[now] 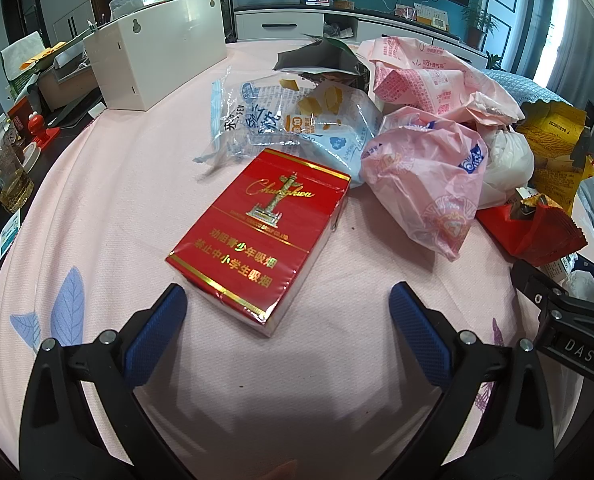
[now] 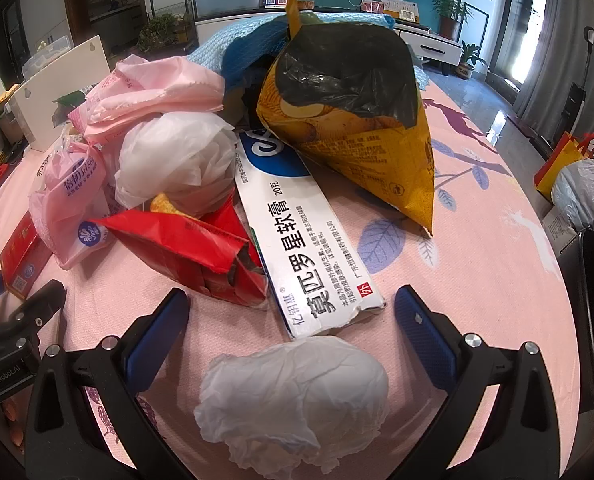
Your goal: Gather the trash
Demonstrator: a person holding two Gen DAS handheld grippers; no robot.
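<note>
left gripper [image 1: 288,300] jaws wide, empty; flat red "chunghwa" cigarette pack [image 1: 257,232] just beyond fingertips on pink tablecloth [image 1: 117,208]. right gripper [image 2: 291,304] jaws wide, empty; crumpled white tissue [image 2: 293,396] between fingers, white "20克" ointment box [image 2: 305,248] just beyond.

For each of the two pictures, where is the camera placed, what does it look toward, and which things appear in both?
Left wrist view: sits on the left gripper, facing forward over the pink tablecloth at a red cigarette pack; its own open jaws show, plus the other gripper at right.
Right wrist view: sits on the right gripper, facing a crumpled white tissue and long white ointment box; open jaws show.
Shared: cigarette pack, tablecloth, red torn snack wrapper, yellow chip bag.
</note>
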